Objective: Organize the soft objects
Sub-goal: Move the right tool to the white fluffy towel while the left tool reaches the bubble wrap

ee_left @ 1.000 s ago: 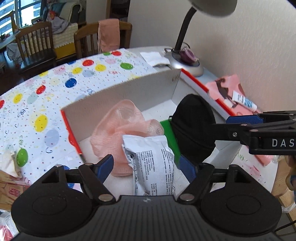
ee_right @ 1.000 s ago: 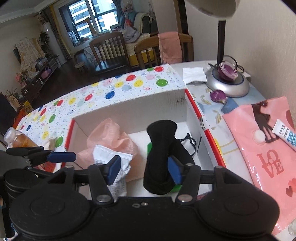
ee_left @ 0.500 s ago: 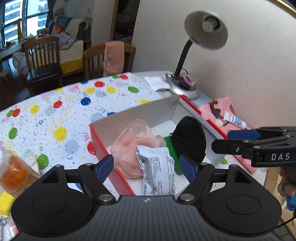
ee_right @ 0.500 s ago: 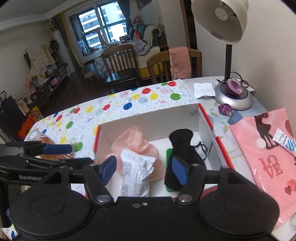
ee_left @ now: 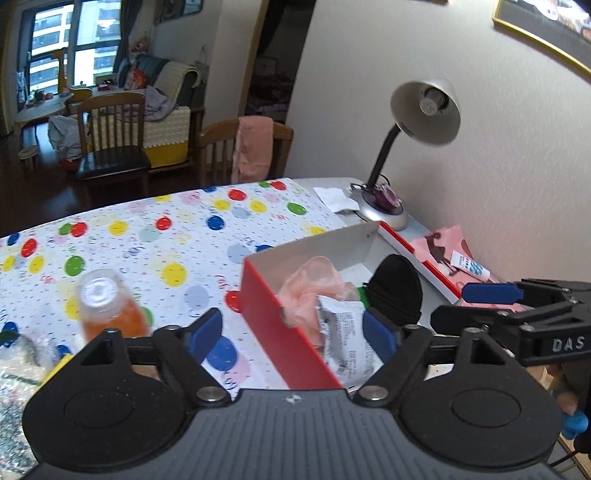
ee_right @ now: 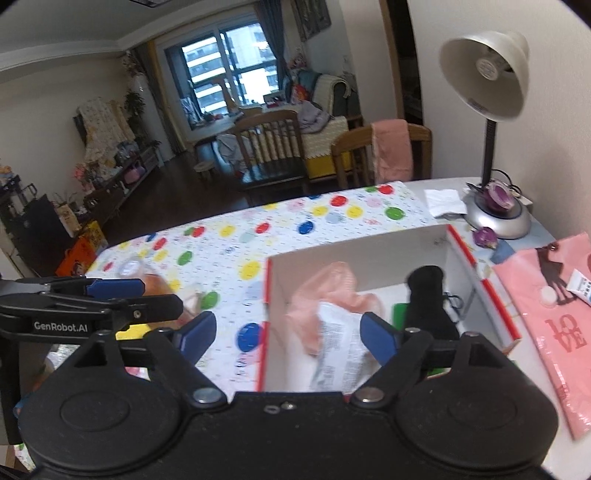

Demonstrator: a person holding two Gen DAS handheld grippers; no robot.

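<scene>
Both sets of blue-padded fingers stand wide and are spreading further, with nothing gripped: the left gripper (ee_left: 293, 332) and the right gripper (ee_right: 286, 332) hang above the near edge of the red-sided cardboard box (ee_left: 273, 325).

Surface: a table covered with a white cloth printed with coloured dots (ee_left: 166, 236); beyond its right edge the tabletop is plain grey. Room: a dining and living area with dark flooring and a large window (ee_right: 229, 70).

Box contents, one of each: a pink mesh bath sponge (ee_left: 310, 286), a white printed soft packet (ee_left: 345, 338) lying against it, a black pouch (ee_left: 397, 288) standing upright on the right, and a green item (ee_right: 399, 314) partly hidden under the pouch.

Outside the box: one bottle of orange liquid (ee_left: 107, 310) on the left; one desk lamp (ee_left: 424, 110) at the far right corner; one pink printed bag (ee_right: 554, 321) with one white tube (ee_right: 581, 290) on it; two wooden chairs, one draped with a pink towel (ee_left: 255, 147).

Only the right wrist view shows the lettering on the bag, a purple onion half (ee_right: 485, 236) beside the lamp base, and a shelf unit along the left wall. Only the left wrist view shows a framed picture (ee_left: 546, 26) on the wall.
</scene>
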